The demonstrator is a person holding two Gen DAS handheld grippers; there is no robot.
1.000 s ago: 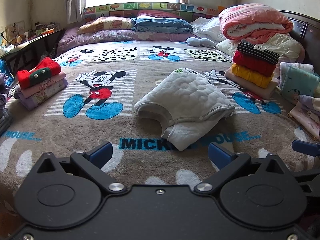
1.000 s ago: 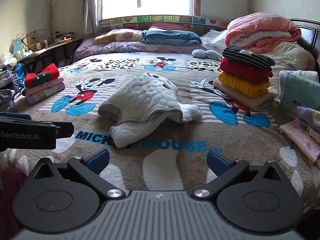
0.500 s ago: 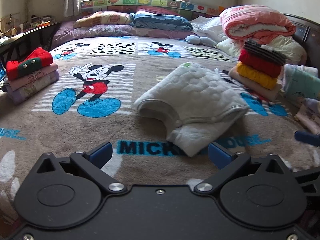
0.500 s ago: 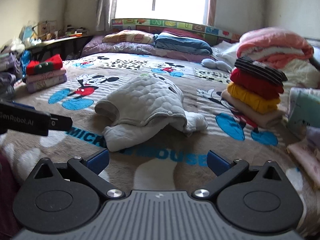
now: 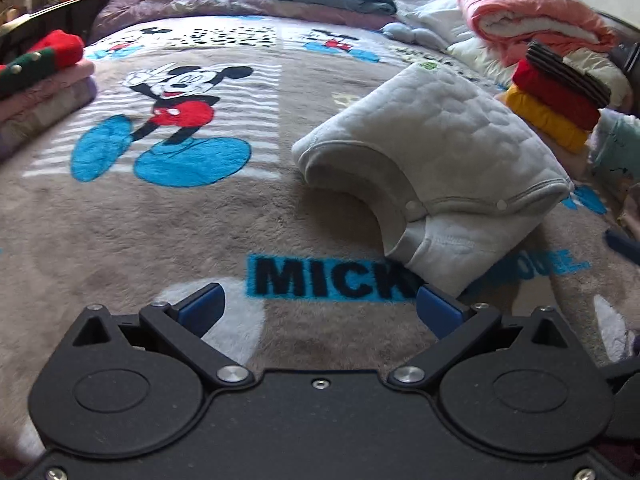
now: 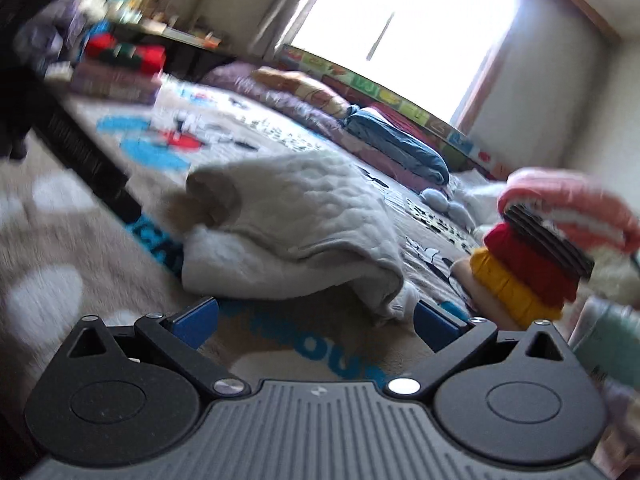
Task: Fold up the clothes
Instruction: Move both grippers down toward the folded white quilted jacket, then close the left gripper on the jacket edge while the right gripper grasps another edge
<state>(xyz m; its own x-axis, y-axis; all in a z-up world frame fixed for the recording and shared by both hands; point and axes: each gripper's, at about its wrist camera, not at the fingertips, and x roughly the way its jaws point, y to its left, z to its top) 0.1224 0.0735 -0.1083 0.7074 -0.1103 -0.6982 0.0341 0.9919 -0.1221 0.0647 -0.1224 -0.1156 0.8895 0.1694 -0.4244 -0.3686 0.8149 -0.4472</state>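
Grey quilted garment [image 5: 436, 148] — folded, snap-edged

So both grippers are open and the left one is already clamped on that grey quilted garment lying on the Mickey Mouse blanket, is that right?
Not clamped. The left wrist view shows the left gripper open and short of the grey quilted garment, holding nothing. The rest is right.

Left tool [image 5: 318, 308] level, fingers spread wide, nothing between them. Right tool [image 6: 316, 316] rolled toward 1 o'clock, fingers likewise spread, unloaded.
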